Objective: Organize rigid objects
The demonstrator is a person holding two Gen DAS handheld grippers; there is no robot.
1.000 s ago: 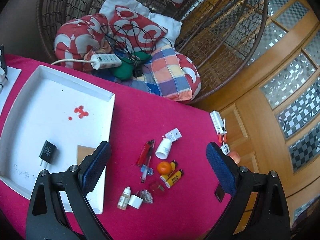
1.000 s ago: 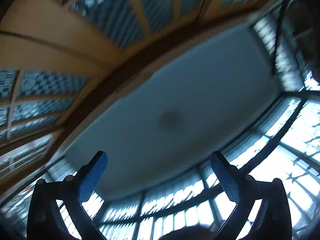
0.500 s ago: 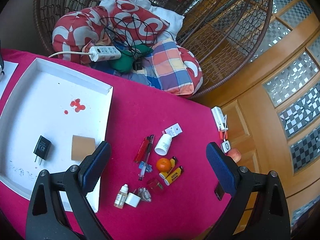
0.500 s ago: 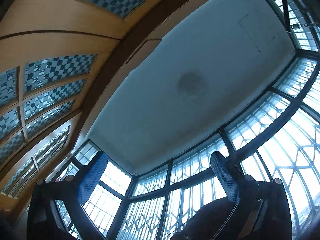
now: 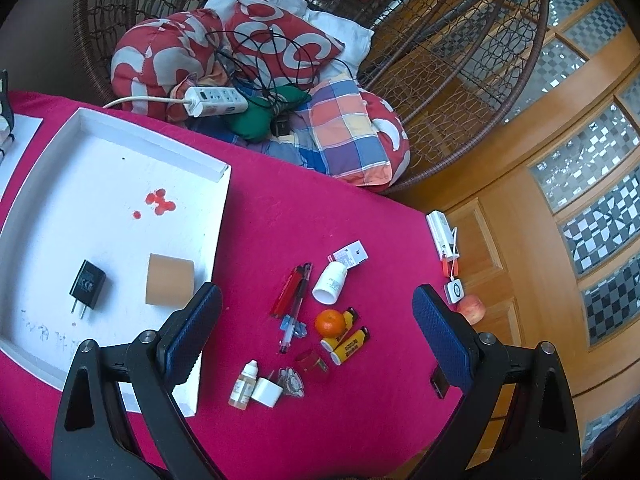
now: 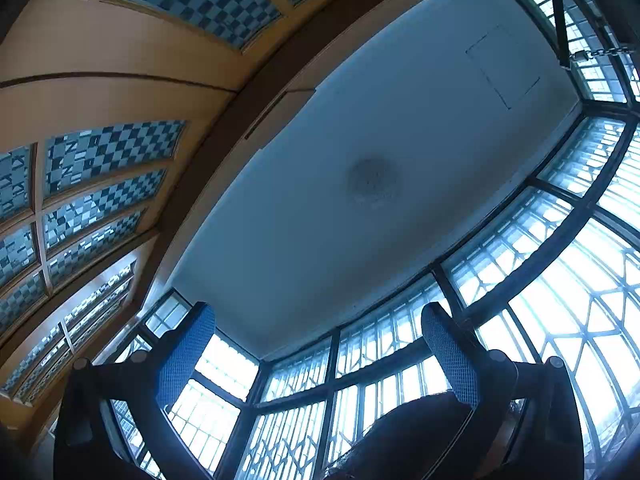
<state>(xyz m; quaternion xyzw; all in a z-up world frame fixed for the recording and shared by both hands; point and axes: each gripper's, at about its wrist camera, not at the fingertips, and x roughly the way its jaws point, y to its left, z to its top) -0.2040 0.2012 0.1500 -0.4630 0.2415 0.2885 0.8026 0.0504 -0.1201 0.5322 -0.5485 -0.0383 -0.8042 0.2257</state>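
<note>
Place: a home, likely a sunroom or living area
Seating: wicker hanging chair (image 5: 460,80) piled with red-and-white cushions (image 5: 280,36) and a plaid pillow (image 5: 348,132)
Joinery: wooden doors with checkered glass panes (image 5: 600,224)
Light: tall lattice windows (image 6: 560,300) under a plain ceiling (image 6: 360,160)
Clutter: power strip (image 5: 218,100) with tangled cables

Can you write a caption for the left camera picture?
Open left gripper above small things on a red table, beside a white tray.
</note>
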